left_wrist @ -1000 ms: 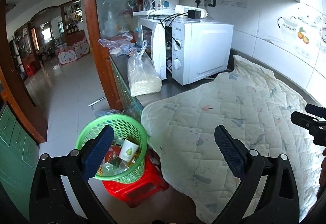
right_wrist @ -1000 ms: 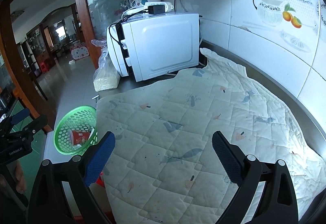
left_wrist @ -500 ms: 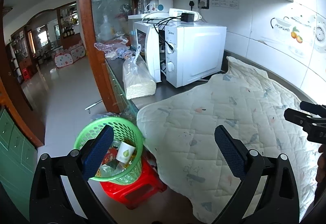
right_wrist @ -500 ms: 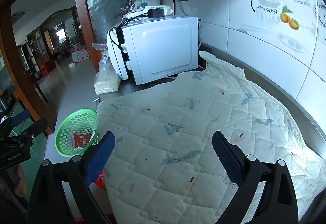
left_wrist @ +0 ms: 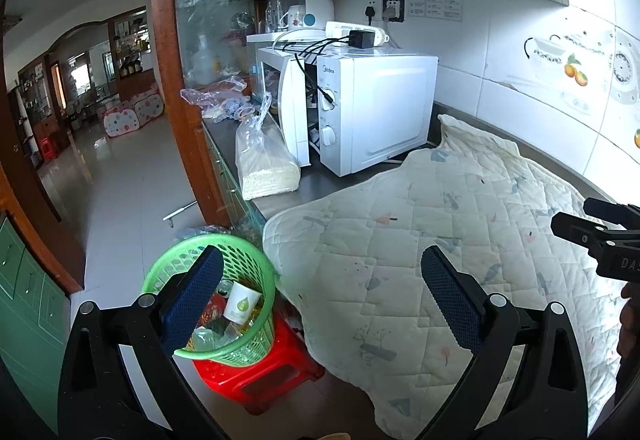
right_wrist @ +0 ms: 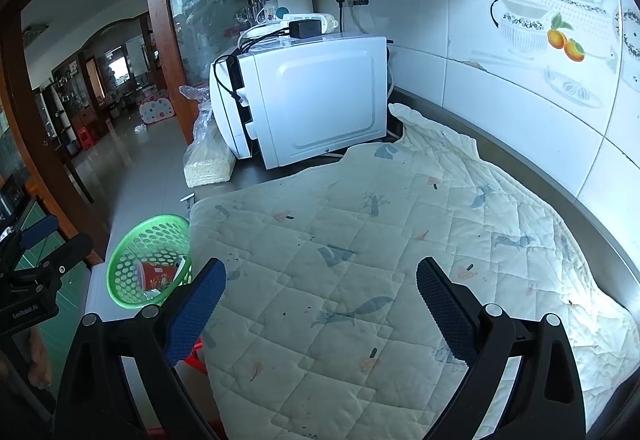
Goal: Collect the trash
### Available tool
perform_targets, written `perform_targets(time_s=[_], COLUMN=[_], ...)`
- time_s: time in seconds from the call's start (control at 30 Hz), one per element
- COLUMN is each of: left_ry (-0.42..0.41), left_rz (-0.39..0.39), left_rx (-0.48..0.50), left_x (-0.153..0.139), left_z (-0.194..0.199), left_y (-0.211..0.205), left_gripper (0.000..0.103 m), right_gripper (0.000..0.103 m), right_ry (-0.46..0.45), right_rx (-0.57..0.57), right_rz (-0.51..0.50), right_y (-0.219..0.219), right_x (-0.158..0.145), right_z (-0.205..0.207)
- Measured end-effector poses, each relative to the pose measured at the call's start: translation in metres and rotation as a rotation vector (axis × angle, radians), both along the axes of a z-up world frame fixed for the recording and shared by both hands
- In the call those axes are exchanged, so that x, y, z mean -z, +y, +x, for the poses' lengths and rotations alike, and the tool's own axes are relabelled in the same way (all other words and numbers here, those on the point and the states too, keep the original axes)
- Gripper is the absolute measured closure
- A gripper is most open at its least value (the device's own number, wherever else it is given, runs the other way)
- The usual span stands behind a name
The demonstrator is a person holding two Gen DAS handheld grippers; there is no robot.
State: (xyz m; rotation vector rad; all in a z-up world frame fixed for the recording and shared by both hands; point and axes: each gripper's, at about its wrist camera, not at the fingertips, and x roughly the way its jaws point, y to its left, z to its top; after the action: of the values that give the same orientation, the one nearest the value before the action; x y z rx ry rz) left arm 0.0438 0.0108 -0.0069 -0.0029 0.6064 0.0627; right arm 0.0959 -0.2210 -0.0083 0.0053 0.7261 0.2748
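A green mesh basket stands on a red stool beside the counter. It holds a paper cup, a red packet and other trash. My left gripper is open and empty, above the basket's right rim and the quilt's edge. My right gripper is open and empty over the quilted mat. The basket also shows in the right wrist view, at the left. No loose trash shows on the mat.
A white microwave with its door ajar stands at the back of the counter. A plastic bag of grain leans beside it. A tiled wall runs along the right. The other gripper shows at each view's edge.
Both grippers have drawn back and risen slightly; the basket and microwave look a little farther away. Both stay open and empty.
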Motion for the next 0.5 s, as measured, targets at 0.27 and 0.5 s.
perform_targets(time_s=[0.27, 0.5], left_ry=[-0.002, -0.005], left_rz=[-0.01, -0.014], left_rx=[-0.013, -0.009], left_x=[-0.0001, -0.0014], left_z=[-0.0004, 0.0], left_y=[0.0029, 0.0017], left_gripper=[0.005, 0.005], right_gripper=[0.01, 0.01], right_ry=[-0.021, -0.032], right_rx=[0.009, 0.014], right_rz=[-0.02, -0.025], right_y=[-0.0024, -0.0036], right_x=[-0.0058, -0.0078], right_z=[-0.0027, -0.0049])
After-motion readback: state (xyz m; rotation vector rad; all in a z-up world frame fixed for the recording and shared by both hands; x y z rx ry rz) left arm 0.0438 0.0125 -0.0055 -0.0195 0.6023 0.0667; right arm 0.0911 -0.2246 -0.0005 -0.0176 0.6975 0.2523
